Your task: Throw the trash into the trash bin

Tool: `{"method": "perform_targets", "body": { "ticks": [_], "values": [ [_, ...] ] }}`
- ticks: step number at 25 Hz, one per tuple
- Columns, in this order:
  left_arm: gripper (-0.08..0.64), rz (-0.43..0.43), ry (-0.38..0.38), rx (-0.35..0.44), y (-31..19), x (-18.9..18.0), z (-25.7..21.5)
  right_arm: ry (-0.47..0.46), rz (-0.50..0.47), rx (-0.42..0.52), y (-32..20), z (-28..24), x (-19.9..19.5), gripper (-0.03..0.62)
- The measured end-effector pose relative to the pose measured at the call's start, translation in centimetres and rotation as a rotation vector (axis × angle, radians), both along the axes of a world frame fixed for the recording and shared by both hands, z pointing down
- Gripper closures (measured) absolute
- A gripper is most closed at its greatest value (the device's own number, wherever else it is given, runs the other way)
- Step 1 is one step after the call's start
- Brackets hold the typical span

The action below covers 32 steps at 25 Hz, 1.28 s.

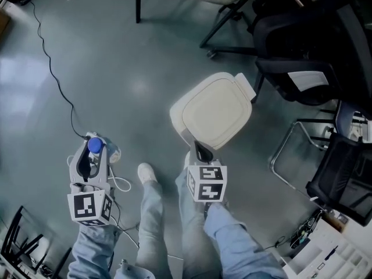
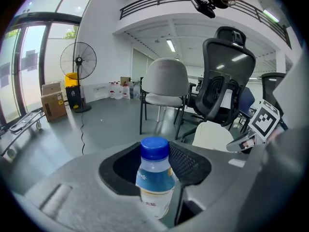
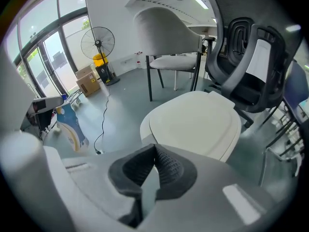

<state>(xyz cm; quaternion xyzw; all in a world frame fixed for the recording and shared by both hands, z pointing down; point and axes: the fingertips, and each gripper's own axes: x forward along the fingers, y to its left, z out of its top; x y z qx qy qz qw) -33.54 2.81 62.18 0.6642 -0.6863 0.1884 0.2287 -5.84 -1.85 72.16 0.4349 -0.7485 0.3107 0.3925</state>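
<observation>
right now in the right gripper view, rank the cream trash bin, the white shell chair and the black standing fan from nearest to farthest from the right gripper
1. Cream lidded trash bin: just ahead of the right gripper, its lid closed.
2. White shell chair with black legs: behind the bin, near the centre.
3. Black standing fan: far back on the left.

— What is out of sight on the bottle (image 2: 154, 178)?
— Its base drops behind your left gripper (image 1: 94, 156), and its label print is too small to read.
— And around the trash bin (image 1: 175, 115)?
— Your right gripper (image 1: 201, 151) covers its near edge, its shut lid (image 1: 216, 112) hides the inside, and the black office chair (image 1: 308, 22) beside it runs off the right edge.
</observation>
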Motion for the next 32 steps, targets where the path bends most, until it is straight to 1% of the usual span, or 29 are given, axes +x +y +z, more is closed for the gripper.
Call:
{"method": "perform_targets", "body": {
  "ticks": [3,9,18,24,30,32],
  "values": [
    [0.373,-0.016,0.005,-0.007,0.3,-0.7,0.6,0.016,-0.006,-0.01,0.1,0.6,-0.1,0.589],
    [0.373,-0.021,0.014,-0.019,0.6,-1.6,1.3,0.039,0.006,-0.042,0.2,1.8,-0.3,0.589],
    [0.373,-0.066,0.013,-0.027,0.9,-3.6,1.8,0.071,0.013,-0.074,0.4,2.8,-0.5,0.589],
    [0.373,-0.08,0.02,-0.028,1.0,-3.7,1.9,0.109,0.0,-0.051,0.7,3.1,-0.7,0.589],
    [0.373,-0.076,0.021,-0.025,1.1,-3.2,1.9,0.195,-0.08,0.0,0.9,3.0,-1.3,0.588],
    [0.373,-0.073,0.023,-0.026,1.1,-3.0,2.0,0.201,-0.081,0.017,0.8,3.0,-1.2,0.588]
  ]
}}
